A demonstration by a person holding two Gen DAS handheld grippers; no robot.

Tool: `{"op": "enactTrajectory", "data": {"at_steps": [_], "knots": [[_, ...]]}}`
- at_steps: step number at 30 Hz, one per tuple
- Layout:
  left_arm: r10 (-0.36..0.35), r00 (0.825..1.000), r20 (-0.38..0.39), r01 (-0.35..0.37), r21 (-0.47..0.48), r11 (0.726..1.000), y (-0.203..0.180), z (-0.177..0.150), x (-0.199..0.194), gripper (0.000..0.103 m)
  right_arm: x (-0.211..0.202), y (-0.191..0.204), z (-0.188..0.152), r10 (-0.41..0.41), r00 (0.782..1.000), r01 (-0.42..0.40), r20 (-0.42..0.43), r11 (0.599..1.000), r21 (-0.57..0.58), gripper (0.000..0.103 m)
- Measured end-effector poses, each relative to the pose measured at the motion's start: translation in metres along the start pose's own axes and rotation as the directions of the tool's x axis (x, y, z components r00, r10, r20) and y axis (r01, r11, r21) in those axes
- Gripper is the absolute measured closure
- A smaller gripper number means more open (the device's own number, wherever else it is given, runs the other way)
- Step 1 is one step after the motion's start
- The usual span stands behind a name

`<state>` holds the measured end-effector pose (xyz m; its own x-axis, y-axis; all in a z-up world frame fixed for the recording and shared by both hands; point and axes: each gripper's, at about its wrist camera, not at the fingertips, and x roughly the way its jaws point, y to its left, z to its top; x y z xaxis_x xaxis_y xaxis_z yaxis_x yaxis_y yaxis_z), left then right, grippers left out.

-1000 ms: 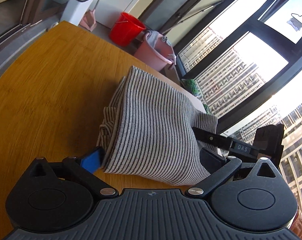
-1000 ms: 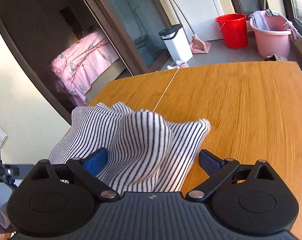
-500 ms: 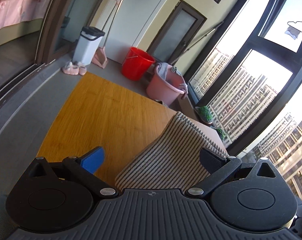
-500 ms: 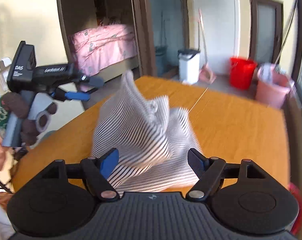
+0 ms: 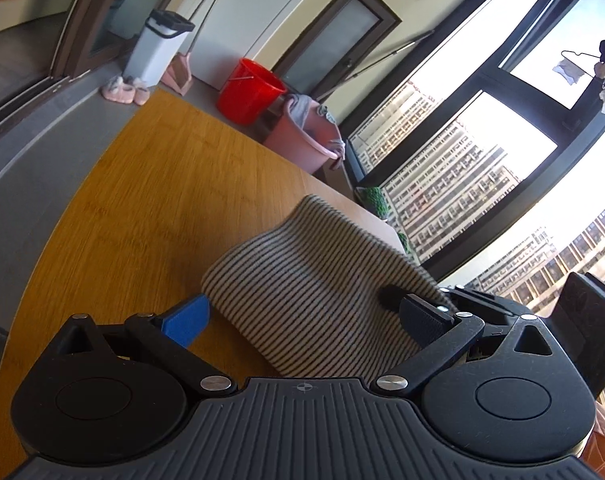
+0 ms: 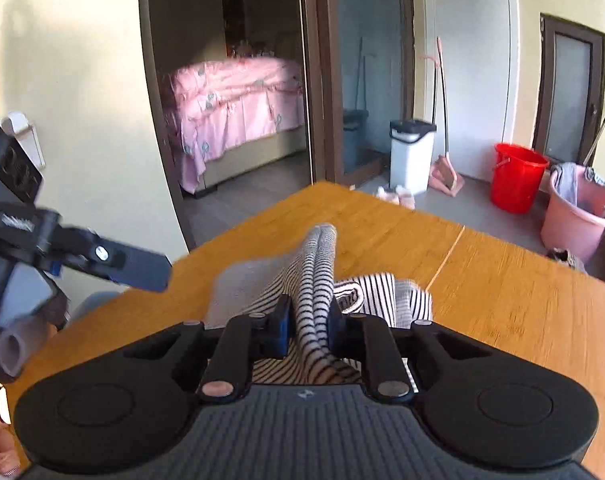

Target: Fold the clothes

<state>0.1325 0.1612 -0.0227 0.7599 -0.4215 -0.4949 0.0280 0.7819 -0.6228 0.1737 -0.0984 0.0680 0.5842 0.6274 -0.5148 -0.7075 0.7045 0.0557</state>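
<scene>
Now we see right hand-held gripper (image 6: 309, 320) clenched on bunched fold of striped shirt (image 6: 318, 276), rest of shirt heaped on near part of wooden counter (image 6: 502, 280). Left hand-held gripper (image 5: 306, 318) released, fingers spread either side of shirt. Red bucket (image 6: 518, 178) on floor, far right.

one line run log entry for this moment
task: fold clothes | right gripper: shut on striped garment | left gripper: open | garment over wooden table
</scene>
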Motion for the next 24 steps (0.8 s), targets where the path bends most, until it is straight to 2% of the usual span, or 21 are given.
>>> {"op": "enactTrajectory", "data": {"at_steps": [2,4,6,9,10,11,12,13,15,17,20,22,24], "knots": [[-0.006,1.000,0.010,0.006,-0.010,1.000,0.001,0.002,-0.001,0.000,-0.018,-0.008,0.011,-0.032,0.998,0.032,0.054,0.999,-0.005,0.094],[-0.034,0.999,-0.010,0.034,-0.008,0.999,-0.005,-0.002,0.006,0.000,-0.015,-0.028,0.009,-0.099,0.995,0.098,0.031,0.995,0.011,0.094],[-0.062,0.998,-0.030,0.062,-0.006,0.998,-0.012,-0.005,0.014,0.000,-0.001,-0.052,-0.009,-0.160,0.987,0.161,-0.033,0.987,0.029,0.094],[-0.099,0.992,-0.081,0.098,-0.007,0.995,-0.026,-0.011,0.035,0.000,0.013,-0.085,-0.042,-0.165,0.984,0.172,-0.064,0.975,0.140,0.090],[-0.110,0.989,-0.100,0.110,-0.009,0.994,-0.031,-0.014,0.044,0.000,0.013,-0.095,-0.050,-0.145,0.988,0.153,-0.059,0.970,0.188,0.088],[-0.122,0.985,-0.120,0.122,-0.010,0.993,-0.036,-0.016,0.052,0.000,0.011,-0.103,-0.053,-0.116,0.992,0.124,-0.051,0.966,0.227,0.080],[-0.134,0.981,-0.140,0.133,-0.012,0.991,-0.041,-0.018,0.061,0.000,0.011,-0.108,-0.054,-0.103,0.993,0.113,-0.054,0.964,0.239,0.069],[-0.145,0.976,-0.160,0.145,-0.014,0.989,-0.046,-0.020,0.069,0.000,0.012,-0.111,-0.055,-0.101,0.993,0.113,-0.064,0.967,0.228,0.063],[-0.167,0.966,-0.197,0.166,-0.019,0.986,-0.057,-0.025,0.086,0.000,0.012,-0.123,-0.062,-0.077,0.994,0.096,-0.083,0.964,0.249,0.041],[-0.164,0.964,-0.209,0.160,-0.035,0.986,-0.061,-0.027,0.102,0.000,0.013,-0.142,-0.069,-0.006,0.995,0.040,-0.099,0.938,0.344,0.034],[-0.134,0.968,-0.213,0.128,-0.045,0.991,-0.059,-0.026,0.118,0.000,0.014,-0.166,-0.096,0.118,0.990,-0.060,-0.082,0.860,0.507,0.024],[-0.150,0.965,-0.215,0.137,-0.074,0.988,-0.050,-0.022,0.123,0.000,0.013,-0.167,-0.110,0.169,0.985,-0.120,-0.039,0.826,0.551,0.022],[-0.170,0.961,-0.220,0.146,-0.121,0.982,-0.038,-0.019,0.127,0.000,0.014,-0.155,-0.112,0.177,0.984,-0.137,-0.020,0.824,0.550,0.022]]}}
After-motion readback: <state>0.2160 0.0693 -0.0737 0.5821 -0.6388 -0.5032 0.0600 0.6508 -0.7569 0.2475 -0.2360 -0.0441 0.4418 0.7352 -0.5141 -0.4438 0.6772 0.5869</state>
